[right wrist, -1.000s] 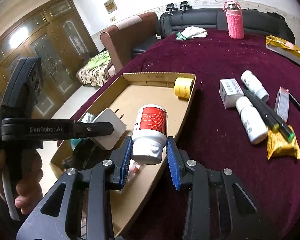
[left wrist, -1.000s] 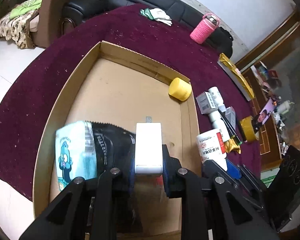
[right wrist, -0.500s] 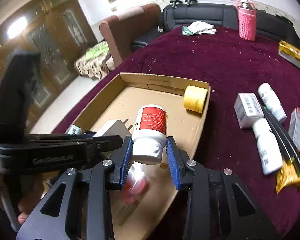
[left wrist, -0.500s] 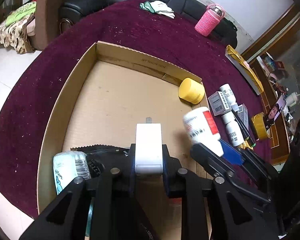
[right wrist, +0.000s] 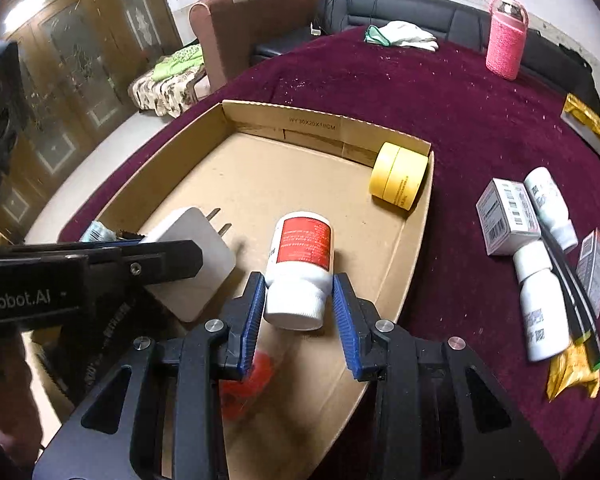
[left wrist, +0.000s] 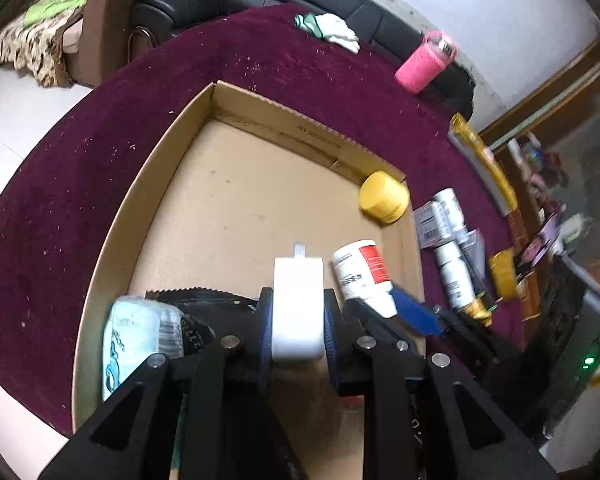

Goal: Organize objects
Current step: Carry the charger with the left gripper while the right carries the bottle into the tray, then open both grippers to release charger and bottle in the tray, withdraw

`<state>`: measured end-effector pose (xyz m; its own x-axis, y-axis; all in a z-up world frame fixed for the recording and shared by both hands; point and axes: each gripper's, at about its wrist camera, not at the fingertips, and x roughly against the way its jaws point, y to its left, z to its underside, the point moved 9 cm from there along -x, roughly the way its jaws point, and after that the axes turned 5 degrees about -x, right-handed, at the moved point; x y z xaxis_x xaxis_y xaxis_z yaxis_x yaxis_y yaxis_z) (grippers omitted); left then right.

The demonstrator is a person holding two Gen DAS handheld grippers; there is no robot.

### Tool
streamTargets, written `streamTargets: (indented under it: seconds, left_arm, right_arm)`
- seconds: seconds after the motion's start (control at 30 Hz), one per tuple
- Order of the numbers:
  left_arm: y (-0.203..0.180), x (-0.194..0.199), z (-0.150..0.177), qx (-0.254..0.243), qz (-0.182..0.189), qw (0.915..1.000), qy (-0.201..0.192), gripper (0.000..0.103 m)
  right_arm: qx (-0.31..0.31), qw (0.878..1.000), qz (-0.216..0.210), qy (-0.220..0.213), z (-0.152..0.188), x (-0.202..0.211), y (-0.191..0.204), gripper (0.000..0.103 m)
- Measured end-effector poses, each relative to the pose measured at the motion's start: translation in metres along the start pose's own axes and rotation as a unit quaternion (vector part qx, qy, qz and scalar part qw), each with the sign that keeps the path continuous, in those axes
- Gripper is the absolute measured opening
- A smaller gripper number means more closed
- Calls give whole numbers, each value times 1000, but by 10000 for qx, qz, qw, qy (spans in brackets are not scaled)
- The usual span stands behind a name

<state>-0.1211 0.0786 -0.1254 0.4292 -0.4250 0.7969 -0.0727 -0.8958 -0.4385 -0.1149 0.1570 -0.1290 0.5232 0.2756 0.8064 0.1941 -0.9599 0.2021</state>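
Cardboard tray [right wrist: 416,216] holds both grippers' loads: charger [left wrist: 298,304], bottle [right wrist: 300,264].

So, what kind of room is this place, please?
Probably a living room in a home. A black leather sofa and a brown armchair stand behind the table with the dark red cloth, and wooden glass-panel doors fill the left wall.

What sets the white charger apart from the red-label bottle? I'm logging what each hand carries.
The white charger is a flat, plain block with metal prongs; the red-label bottle is a round container with a ribbed cap. The charger is pinched in the left tongs, the bottle in the right tongs. Both are mostly white and held over the cardboard box.
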Motion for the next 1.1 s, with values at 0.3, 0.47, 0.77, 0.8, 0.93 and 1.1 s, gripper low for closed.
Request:
streamTargets:
  seconds: [0.3,0.47,0.77,0.8,0.93,1.1]
  left_arm:
    - [-35,35,7,-211,216,9982,-516,58]
    - [-71,28,19,-452,286,9979,-364,62]
    - [-135,0,51,-1078,321,9936,-3,62]
    - [-137,-3,52,-1026,293,9943,44,62]
    - [-148,-20,55,-879,264,9953,299,62]
    - [-161,-31,56,-1183,212,9923,291,62]
  right_arm:
    - [-661,9934,-729,-596,21,60,-22,52]
    - [-846,9919,-644,-692,48,84,-50,52]
    - [-1332,9865,-482,-823,67,121,-133,51]
    - [-1356,9863,-432,-834,65,123,-142,51]
    - [-1477,9862,-152,-739,56,122,-175,51]
    - [-1344,9894,39,-549,36,108,-195,50]
